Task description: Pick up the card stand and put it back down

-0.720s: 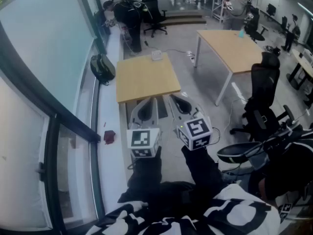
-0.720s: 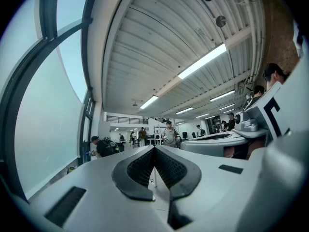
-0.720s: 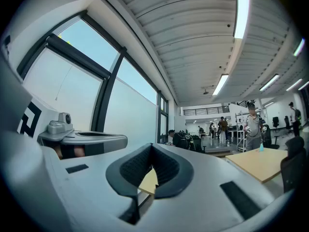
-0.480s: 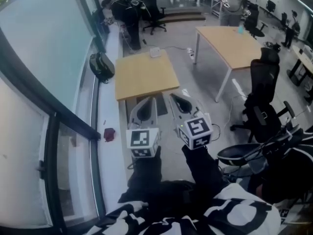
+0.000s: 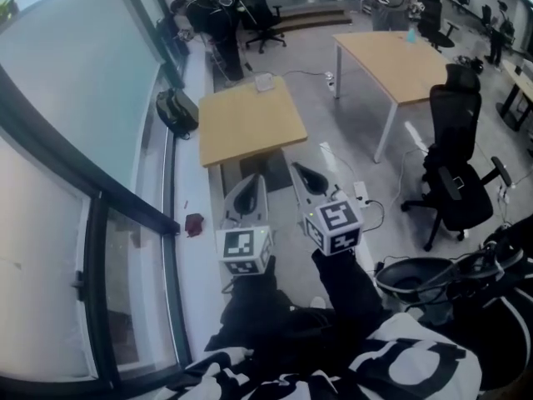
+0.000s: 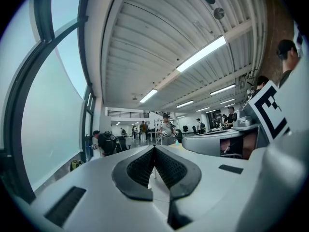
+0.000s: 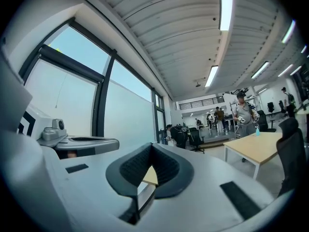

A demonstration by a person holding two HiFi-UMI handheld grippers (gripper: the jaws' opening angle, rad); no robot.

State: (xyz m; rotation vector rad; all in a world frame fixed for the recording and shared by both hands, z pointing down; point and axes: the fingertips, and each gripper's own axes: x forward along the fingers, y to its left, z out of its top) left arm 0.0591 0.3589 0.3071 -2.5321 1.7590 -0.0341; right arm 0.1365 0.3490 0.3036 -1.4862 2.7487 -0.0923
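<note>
A small white object [image 5: 265,82], which looks like the card stand, sits at the far edge of the near wooden table [image 5: 250,127]. Both grippers are held level side by side, well short of that table and over the floor. My left gripper [image 5: 246,192] [image 6: 154,149] is shut with nothing between its dark pads. My right gripper [image 5: 310,176] [image 7: 152,146] is also shut and empty, its tips touching. Between the right pads a sliver of the table top shows. The left gripper shows at the left of the right gripper view.
A second wooden table [image 5: 400,61] stands to the right. A black office chair [image 5: 454,165] is beside it, and another seat [image 5: 416,277] is near my right side. A window ledge at the left carries a black bag [image 5: 176,111] and a small red thing [image 5: 194,223]. People stand at the back.
The head view has shifted a little, so the room slides in the picture. Both grippers stay shut, side by side and level, as before.
</note>
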